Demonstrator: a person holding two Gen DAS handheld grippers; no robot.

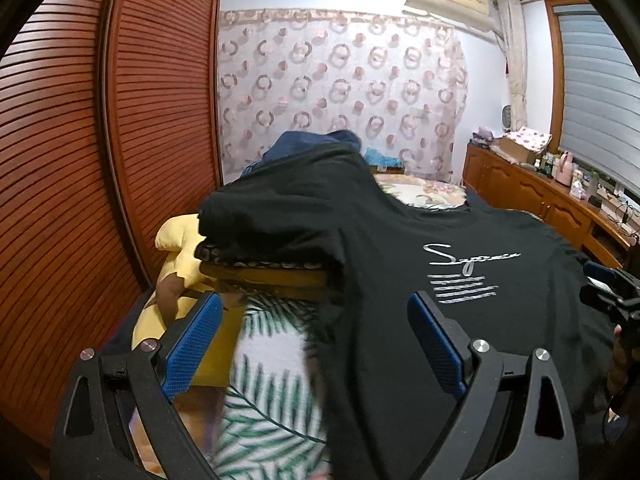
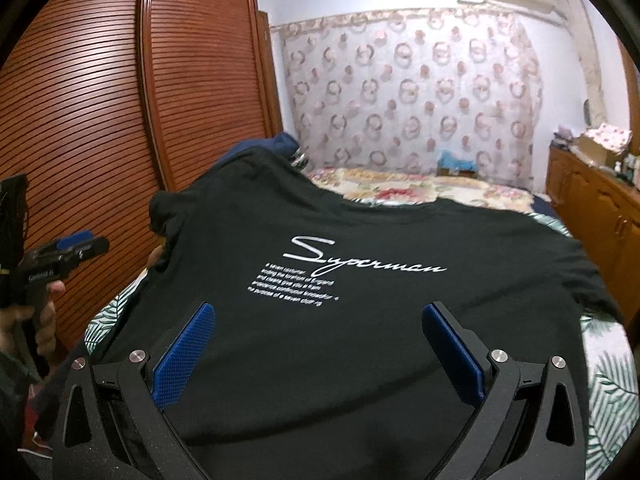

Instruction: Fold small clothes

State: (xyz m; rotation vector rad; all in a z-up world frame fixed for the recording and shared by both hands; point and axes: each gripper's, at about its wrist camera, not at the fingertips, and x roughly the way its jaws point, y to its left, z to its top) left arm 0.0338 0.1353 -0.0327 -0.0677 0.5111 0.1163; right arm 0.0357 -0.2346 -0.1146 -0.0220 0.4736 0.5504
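A black T-shirt with white script lettering lies spread on the bed, print side up. Its left part drapes up over a stack of folded clothes. My left gripper is open, its blue pads wide apart above the shirt's left edge and the leaf-print sheet. My right gripper is also open, hovering over the shirt's lower middle with nothing between the pads. The shirt fills the right half of the left wrist view. Each gripper shows at the edge of the other's view, held by a hand.
A yellow plush toy lies left of the folded stack, beside the slatted wooden wardrobe. A dark blue garment is piled behind the shirt. A floral bedspread covers the far bed. A wooden cabinet with clutter runs along the right wall.
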